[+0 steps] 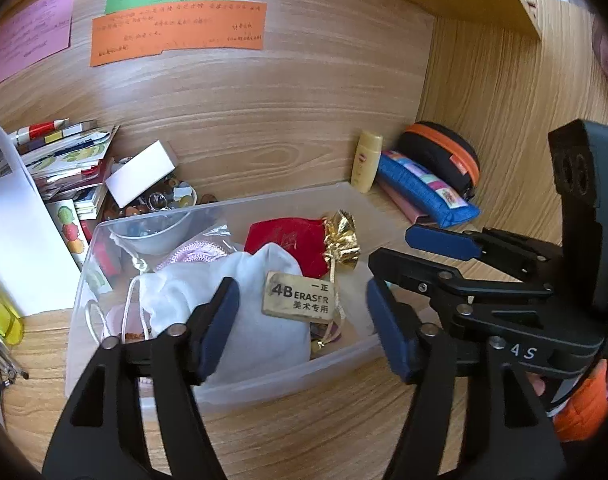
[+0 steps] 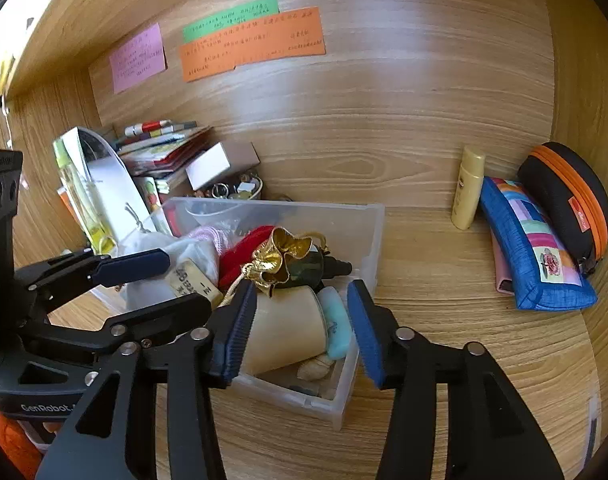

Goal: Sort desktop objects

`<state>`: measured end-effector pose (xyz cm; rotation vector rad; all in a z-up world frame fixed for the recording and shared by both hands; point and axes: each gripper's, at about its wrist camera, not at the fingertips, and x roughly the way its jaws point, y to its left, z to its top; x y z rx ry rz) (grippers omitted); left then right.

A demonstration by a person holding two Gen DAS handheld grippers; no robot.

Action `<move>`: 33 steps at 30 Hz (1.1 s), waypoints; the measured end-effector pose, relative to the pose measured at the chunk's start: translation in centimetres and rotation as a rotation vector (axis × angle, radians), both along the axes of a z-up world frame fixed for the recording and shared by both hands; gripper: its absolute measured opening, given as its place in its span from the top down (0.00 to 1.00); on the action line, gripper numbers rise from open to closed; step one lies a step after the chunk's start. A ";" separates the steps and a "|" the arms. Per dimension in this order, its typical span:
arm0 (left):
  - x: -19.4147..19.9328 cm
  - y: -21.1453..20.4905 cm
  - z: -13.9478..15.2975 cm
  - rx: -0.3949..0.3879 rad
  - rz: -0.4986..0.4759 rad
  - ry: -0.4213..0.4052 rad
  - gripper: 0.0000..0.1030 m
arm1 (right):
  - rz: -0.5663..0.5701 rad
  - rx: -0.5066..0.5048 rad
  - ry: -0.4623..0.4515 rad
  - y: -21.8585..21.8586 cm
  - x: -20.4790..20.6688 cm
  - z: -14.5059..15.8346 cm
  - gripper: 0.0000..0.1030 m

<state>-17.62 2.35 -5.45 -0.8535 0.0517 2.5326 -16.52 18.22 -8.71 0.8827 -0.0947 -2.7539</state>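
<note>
A clear plastic bin (image 1: 84, 280) sits on the wooden desk. It holds a white pouch (image 1: 240, 320), a red pouch (image 1: 288, 244), a gold pouch (image 1: 342, 240) and a tan 4B eraser (image 1: 300, 298) lying on the white pouch. My left gripper (image 1: 304, 328) hangs open over the bin, with the eraser lying loose beyond its pads. My right gripper (image 2: 300, 328) is open over the bin's (image 2: 368, 216) near corner, above a beige cup-like piece (image 2: 288, 328) and a mint eraser (image 2: 338, 332). The pads press on nothing. Each gripper shows in the other's view, the right gripper (image 1: 408, 254) and the left gripper (image 2: 188, 280).
By the back wall stand a yellow bottle (image 2: 468, 188), a blue patchwork pencil case (image 2: 532, 248) and a black case with an orange zip (image 2: 564, 196). At the left are stacked books (image 1: 68, 152), a white box (image 1: 140, 172) and a small dish of trinkets (image 1: 176, 196). Paper notes (image 1: 176, 32) hang on the wall.
</note>
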 end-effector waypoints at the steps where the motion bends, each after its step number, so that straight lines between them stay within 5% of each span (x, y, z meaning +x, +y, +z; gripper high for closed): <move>1: 0.3 -0.1 0.3 0.009 0.006 0.010 0.26 | -0.010 0.000 0.001 0.1 0.1 0.2 0.52; 8: 3.2 -0.9 2.2 0.007 0.047 0.110 0.08 | -0.035 0.040 0.012 -0.1 1.6 1.3 0.42; 13: 4.4 -2.4 2.6 0.022 0.091 0.109 0.06 | -0.035 0.062 0.040 -0.6 3.2 2.3 0.33; 17: 5.2 -3.6 2.9 0.019 0.157 0.097 0.02 | -0.033 0.065 0.050 -1.0 4.5 3.2 0.16; 22: 6.5 -5.1 3.0 -0.020 0.258 0.105 0.02 | -0.040 0.057 0.070 -1.2 6.2 4.0 0.12; 33: 11.5 -4.8 3.8 -0.061 0.292 0.178 0.02 | -0.056 0.040 0.066 -0.5 10.6 3.5 0.06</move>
